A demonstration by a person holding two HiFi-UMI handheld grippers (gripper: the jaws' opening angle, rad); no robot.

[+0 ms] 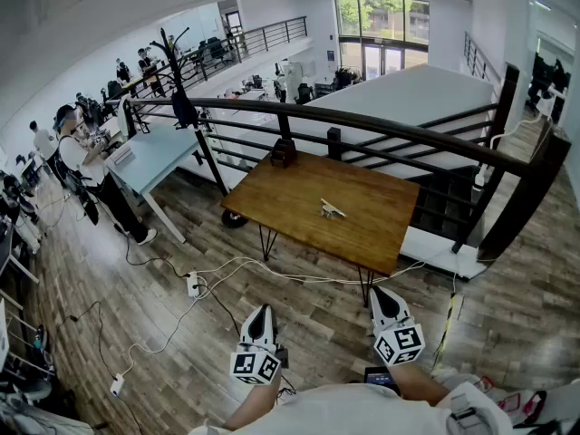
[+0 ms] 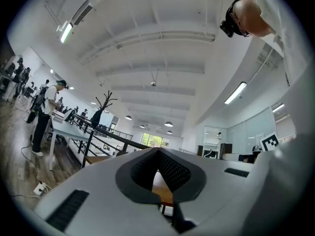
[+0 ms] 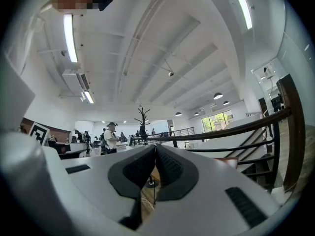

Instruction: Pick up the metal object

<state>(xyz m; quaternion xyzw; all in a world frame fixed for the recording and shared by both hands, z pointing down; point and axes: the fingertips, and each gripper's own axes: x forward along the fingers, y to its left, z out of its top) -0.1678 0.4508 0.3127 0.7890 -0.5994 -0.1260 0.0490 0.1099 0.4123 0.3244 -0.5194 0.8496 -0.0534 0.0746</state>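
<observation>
Head view puts the metal object on the wooden table, toward its right half, far ahead of you and well apart from both tools. Your left gripper and right gripper hang low, near your body, each with its jaws pressed together on nothing. The piece looks small and thin, so expect it to be stiff, light and probably slick against the pads. Its exact shape is too small to make out. The narrow middle looks like the best place to pinch, across its width, once you part one pair of jaws.
</observation>
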